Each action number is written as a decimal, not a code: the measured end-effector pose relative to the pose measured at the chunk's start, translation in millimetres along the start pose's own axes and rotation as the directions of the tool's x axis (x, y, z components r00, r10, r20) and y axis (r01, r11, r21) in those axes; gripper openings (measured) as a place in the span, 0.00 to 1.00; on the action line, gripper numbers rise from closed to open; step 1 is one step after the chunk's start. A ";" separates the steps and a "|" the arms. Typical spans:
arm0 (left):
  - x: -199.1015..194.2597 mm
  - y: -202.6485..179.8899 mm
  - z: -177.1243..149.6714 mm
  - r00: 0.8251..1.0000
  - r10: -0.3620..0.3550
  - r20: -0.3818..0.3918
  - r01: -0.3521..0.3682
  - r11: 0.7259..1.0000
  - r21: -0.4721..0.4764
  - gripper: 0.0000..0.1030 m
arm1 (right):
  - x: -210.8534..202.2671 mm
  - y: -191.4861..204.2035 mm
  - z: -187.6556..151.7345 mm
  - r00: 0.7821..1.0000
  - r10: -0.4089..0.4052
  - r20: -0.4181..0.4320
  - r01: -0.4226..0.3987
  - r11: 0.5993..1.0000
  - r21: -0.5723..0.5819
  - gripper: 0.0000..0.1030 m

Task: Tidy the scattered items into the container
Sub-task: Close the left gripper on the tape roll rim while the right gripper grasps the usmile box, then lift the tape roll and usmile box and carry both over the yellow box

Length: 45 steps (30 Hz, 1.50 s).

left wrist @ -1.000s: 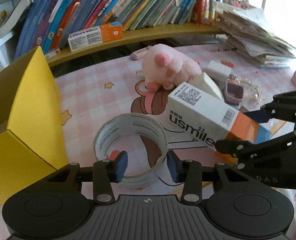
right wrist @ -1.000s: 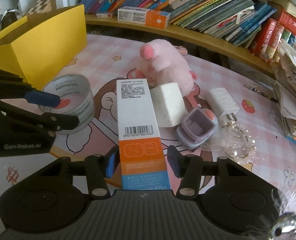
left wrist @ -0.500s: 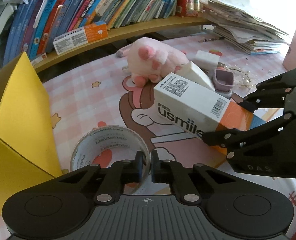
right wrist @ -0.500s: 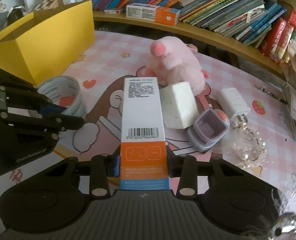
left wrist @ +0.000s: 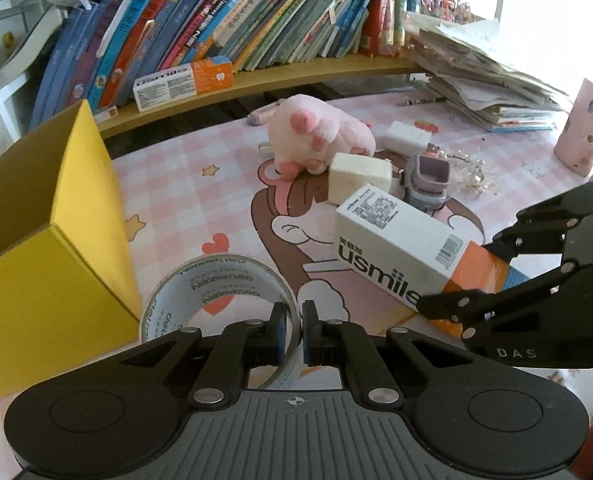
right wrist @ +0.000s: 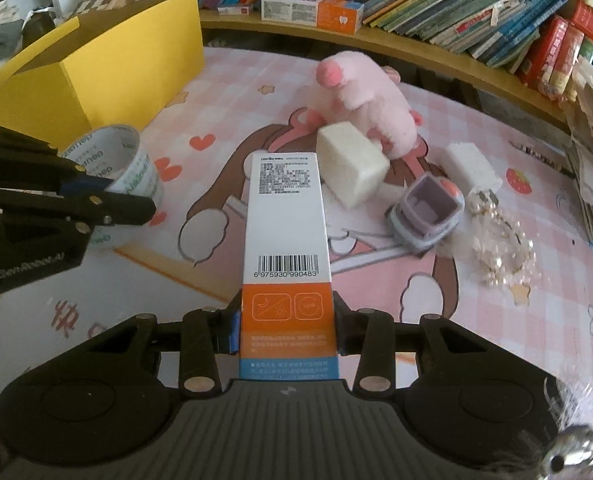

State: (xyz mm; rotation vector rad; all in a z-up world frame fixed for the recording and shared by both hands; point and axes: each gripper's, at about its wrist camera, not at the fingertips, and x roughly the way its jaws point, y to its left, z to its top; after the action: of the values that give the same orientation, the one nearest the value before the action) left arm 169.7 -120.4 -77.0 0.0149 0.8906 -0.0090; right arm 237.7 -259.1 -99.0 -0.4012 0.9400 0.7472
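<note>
My left gripper (left wrist: 293, 330) is shut on the wall of a clear tape roll (left wrist: 200, 296), held just right of the open yellow box (left wrist: 56, 240). My right gripper (right wrist: 286, 330) is shut on the orange end of a white usmile toothpaste box (right wrist: 286, 216), lifted above the pink mat. The tape roll (right wrist: 136, 168) and yellow box (right wrist: 108, 60) also show in the right wrist view, and the toothpaste box (left wrist: 396, 252) in the left wrist view. A pink plush toy (left wrist: 316, 136), a cream sponge block (left wrist: 358, 176), a purple toy (left wrist: 428, 178), a white block (left wrist: 410, 138) and a bead string (right wrist: 504, 236) lie on the mat.
A wooden shelf (left wrist: 296, 74) of books runs along the back, with another toothpaste box (left wrist: 182, 82) on it. A stack of papers (left wrist: 488, 84) and a pink cup (left wrist: 584, 132) stand at the right.
My left gripper has closed on the tape roll's wall and lifted it. My right gripper has closed on the toothpaste box and raised it off the mat.
</note>
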 end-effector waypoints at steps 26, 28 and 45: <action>-41.8 4.4 -25.3 0.999 -0.013 0.041 0.016 0.997 -0.080 0.06 | -10.9 17.5 -1.7 0.999 0.051 -0.011 -0.052 0.998 -0.037 0.36; -46.0 4.2 -27.8 0.999 -0.015 0.043 0.018 0.997 -0.081 0.06 | -17.6 19.3 -3.3 0.998 0.062 -0.001 -0.062 0.998 -0.031 0.36; -71.6 11.8 -45.5 0.996 -0.068 0.059 0.072 0.995 -0.068 0.06 | -41.0 41.9 -19.9 0.998 0.058 0.003 -0.058 0.998 0.020 0.37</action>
State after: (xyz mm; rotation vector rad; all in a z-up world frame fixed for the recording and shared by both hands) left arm 89.5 -107.8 -49.8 -0.0820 0.8342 -0.0435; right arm 180.6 -258.8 -75.2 -0.3566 0.9595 0.7898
